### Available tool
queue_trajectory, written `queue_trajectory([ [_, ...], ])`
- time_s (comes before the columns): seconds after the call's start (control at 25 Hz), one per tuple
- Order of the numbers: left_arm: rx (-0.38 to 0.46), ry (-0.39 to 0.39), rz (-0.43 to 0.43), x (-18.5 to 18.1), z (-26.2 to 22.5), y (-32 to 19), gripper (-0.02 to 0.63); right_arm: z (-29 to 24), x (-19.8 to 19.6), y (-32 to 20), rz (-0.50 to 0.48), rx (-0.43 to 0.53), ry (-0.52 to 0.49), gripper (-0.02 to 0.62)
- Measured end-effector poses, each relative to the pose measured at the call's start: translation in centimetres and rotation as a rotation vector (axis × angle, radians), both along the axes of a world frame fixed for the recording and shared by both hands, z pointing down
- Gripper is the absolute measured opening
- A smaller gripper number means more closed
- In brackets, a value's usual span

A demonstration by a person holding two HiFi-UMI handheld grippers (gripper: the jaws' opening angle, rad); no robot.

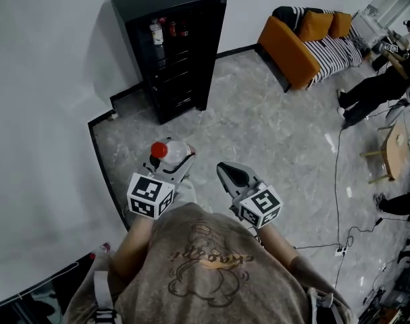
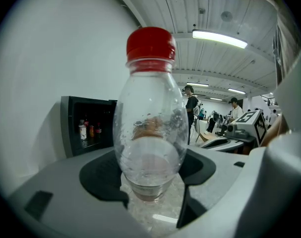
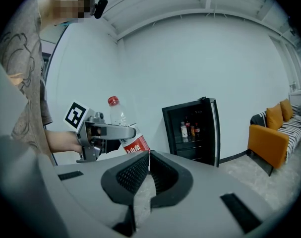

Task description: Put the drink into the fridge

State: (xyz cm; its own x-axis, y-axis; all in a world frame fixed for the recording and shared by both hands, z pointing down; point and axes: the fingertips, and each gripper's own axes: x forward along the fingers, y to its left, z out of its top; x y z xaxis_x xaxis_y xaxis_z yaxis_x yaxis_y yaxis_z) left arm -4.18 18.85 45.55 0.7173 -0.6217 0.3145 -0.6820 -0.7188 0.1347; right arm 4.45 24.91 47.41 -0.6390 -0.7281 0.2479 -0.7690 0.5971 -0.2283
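Note:
A clear plastic bottle (image 1: 172, 151) with a red cap and a red label stands upright between the pads of my left gripper (image 1: 171, 164), which is shut on its lower body. In the left gripper view the bottle (image 2: 150, 133) fills the middle, its base down in the jaws. My right gripper (image 1: 226, 172) is beside it on the right, shut and empty, its tips meeting (image 3: 148, 157). That view also shows the left gripper (image 3: 115, 135) holding the bottle (image 3: 121, 125). The black fridge (image 1: 171, 52) stands against the wall ahead, its door swung open, with drinks on a shelf (image 3: 190, 130).
An orange sofa (image 1: 306, 42) with striped cushions sits at the far right wall. People stand at the right (image 1: 373, 90) next to a small wooden table (image 1: 394, 147). Cables (image 1: 340, 181) run over the grey marble floor. A white wall closes the left side.

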Motion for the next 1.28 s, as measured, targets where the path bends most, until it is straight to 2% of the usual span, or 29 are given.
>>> queue_trajectory([
  [0.6, -0.031, -0.019, 0.012, -2.3, -0.2, -9.3, 0.314, -0.9, -2.6, -9.0, 0.001, -0.032, 0.016, 0.02],
  [1.28, -0.02, -0.031, 0.067, -1.9, 0.2, -19.5, 0.314, -0.8, -2.4, -20.7, 0.045, -0.008, -0.005, 0.02],
])
